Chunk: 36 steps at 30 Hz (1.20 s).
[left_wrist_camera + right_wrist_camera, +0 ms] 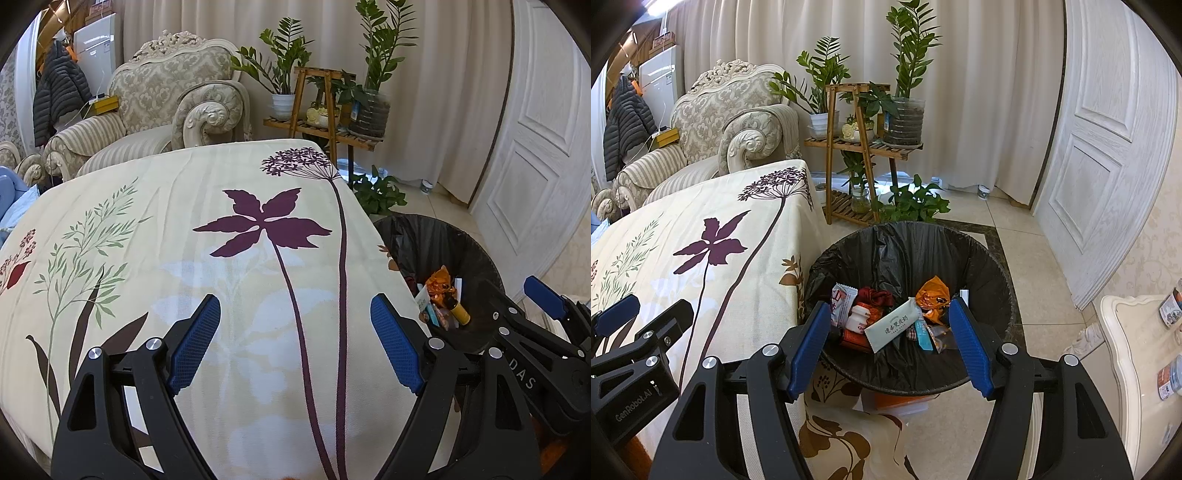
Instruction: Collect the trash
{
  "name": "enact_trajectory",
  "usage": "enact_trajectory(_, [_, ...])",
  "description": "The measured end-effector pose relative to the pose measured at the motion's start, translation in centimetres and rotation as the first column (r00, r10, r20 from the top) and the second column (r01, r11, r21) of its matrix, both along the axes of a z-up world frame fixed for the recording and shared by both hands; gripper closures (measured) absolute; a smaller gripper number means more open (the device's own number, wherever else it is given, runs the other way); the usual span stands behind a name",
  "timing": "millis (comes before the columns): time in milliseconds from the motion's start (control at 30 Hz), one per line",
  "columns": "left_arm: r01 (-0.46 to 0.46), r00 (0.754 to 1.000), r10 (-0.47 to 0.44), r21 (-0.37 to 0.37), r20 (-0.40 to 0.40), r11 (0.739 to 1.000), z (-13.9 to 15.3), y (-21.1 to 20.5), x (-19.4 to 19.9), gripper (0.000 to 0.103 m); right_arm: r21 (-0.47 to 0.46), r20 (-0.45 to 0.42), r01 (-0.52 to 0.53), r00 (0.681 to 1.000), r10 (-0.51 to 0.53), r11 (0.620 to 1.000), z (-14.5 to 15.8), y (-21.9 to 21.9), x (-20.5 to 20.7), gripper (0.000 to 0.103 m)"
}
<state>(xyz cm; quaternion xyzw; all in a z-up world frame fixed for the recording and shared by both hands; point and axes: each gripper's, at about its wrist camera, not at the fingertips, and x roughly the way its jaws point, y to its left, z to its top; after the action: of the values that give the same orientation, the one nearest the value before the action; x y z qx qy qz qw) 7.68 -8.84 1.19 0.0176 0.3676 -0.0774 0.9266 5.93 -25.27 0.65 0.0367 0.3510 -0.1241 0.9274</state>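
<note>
Tiled floor (1030,258), black-lined bin (997,280), crumpled wrappers (932,295)

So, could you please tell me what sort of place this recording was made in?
Most likely a home living room. An ornate upholstered armchair stands by full-length curtains, potted plants sit on a wooden plant stand, and a table with a floral tablecloth stands beside a lined trash bin.

In the left wrist view the counter (184,240) hides the left part of the trash bin (436,236), and the right gripper (532,314) covers its near rim. The wrappers (439,284) inside are too small to read. In the right wrist view, bottles (1171,306) on the right are cut off by the picture's edge.
</note>
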Motion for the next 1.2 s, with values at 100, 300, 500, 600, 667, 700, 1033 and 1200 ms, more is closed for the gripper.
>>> enact_trajectory(100, [-0.007,1.000,0.007,0.002,0.001,1.000,-0.1,0.3,0.1,0.022,0.000,0.001,-0.001,1.000,0.001,1.000,-0.1,-0.1,0.0,0.038])
enact_trajectory(300, [0.005,1.000,-0.005,0.009,0.022,1.000,0.2,0.1,0.0,0.022,0.000,-0.001,0.000,1.000,0.000,1.000,0.0,0.0,0.0,0.038])
enact_trajectory(500, [0.016,1.000,-0.016,-0.008,0.024,1.000,0.4,0.0,-0.2,0.021,0.001,-0.001,0.000,1.000,0.000,1.000,-0.1,-0.1,0.0,0.038])
enact_trajectory(600, [0.022,0.999,-0.022,-0.011,0.027,1.000,0.5,-0.1,-0.2,0.013,0.001,0.000,0.000,1.000,0.000,1.000,0.0,0.0,0.0,0.038])
enact_trajectory(667, [0.033,0.998,-0.033,-0.006,0.044,0.999,0.7,-0.3,-0.5,0.013,0.000,0.000,0.000,1.000,0.000,1.000,0.0,-0.1,0.0,0.038])
enact_trajectory(700, [0.038,0.998,-0.038,0.000,0.049,0.999,0.8,-0.4,-0.5,0.013,0.000,0.000,-0.001,1.000,0.001,1.000,0.0,-0.1,0.0,0.038])
enact_trajectory(1033, [0.034,0.997,-0.035,0.007,0.072,0.999,1.3,-0.9,-0.5,0.012,0.001,0.002,0.007,1.000,-0.007,1.000,-0.3,-0.4,-0.1,0.038])
enact_trajectory(1200, [0.028,0.997,-0.028,0.005,0.066,1.000,1.3,-0.6,-0.2,0.012,0.002,0.001,0.009,1.000,-0.009,1.000,-0.6,-0.6,-0.2,0.038])
